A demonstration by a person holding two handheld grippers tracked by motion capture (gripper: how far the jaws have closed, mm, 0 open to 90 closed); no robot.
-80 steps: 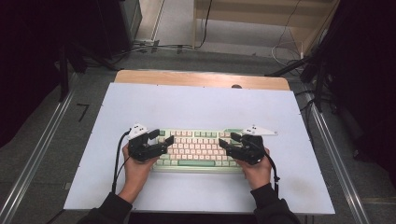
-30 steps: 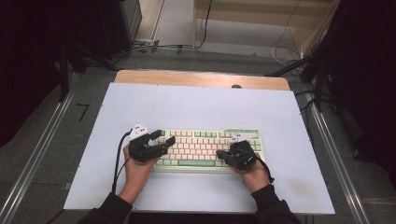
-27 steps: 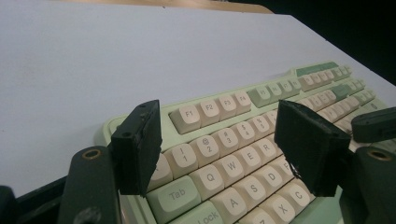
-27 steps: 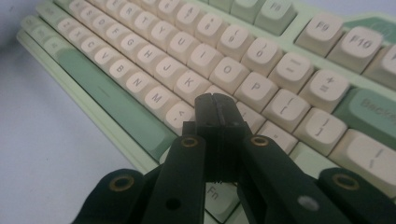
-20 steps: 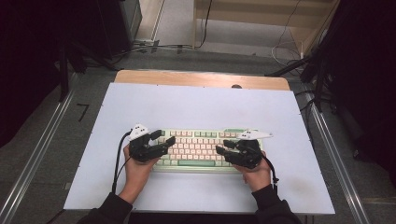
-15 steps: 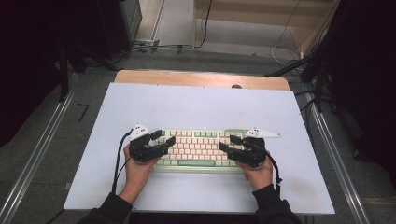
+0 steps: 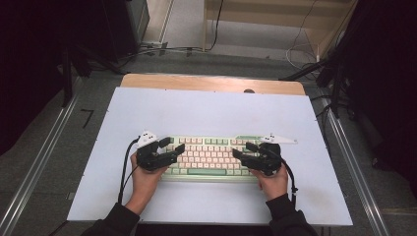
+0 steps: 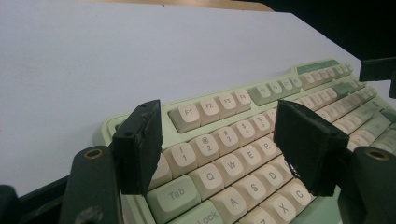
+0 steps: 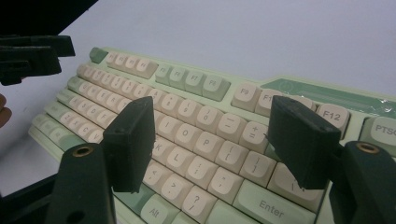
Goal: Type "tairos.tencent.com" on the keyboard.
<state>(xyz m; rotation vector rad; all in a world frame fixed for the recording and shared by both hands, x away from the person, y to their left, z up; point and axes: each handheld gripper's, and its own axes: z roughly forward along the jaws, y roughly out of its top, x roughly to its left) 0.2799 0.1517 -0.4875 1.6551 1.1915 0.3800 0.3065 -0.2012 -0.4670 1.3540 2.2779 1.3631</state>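
High view: a pale green keyboard (image 7: pixel 211 158) with cream keys lies on the white counter (image 7: pixel 211 108), near its front edge and roughly centred. The left hand-held gripper (image 7: pixel 170 149) sits over the keyboard's left end and the right hand-held gripper (image 7: pixel 243 152) over its right end, each pointing inward toward the keyboard's middle. The left hand (image 7: pixel 142 179) and right hand (image 7: pixel 273 181) come in from below the keyboard, their sleeves cut off by the bottom edge. From here the gripper bodies cover the keyboard's outer corners, and the key legends are too small to read.

Left gripper view: the left hand-held gripper (image 8: pixel 224 147) has its jaws wide apart with nothing between the pads; they hover just above the keyboard's (image 8: pixel 243 154) left keys, around the number, Q and Tab rows. Whether the pads touch the keys cannot be told. The keyboard's far right end blurs out, where a dark part of the other gripper shows, cut off.

Right gripper view: the right hand-held gripper (image 9: pixel 212 140) has just been opening its jaws; they now stand wide apart, holding nothing, above the keyboard's (image 9: pixel 187 121) right keys near P and Enter. The keys under the pads are hidden. A dark part of the other gripper is cut off at the keyboard's far end.
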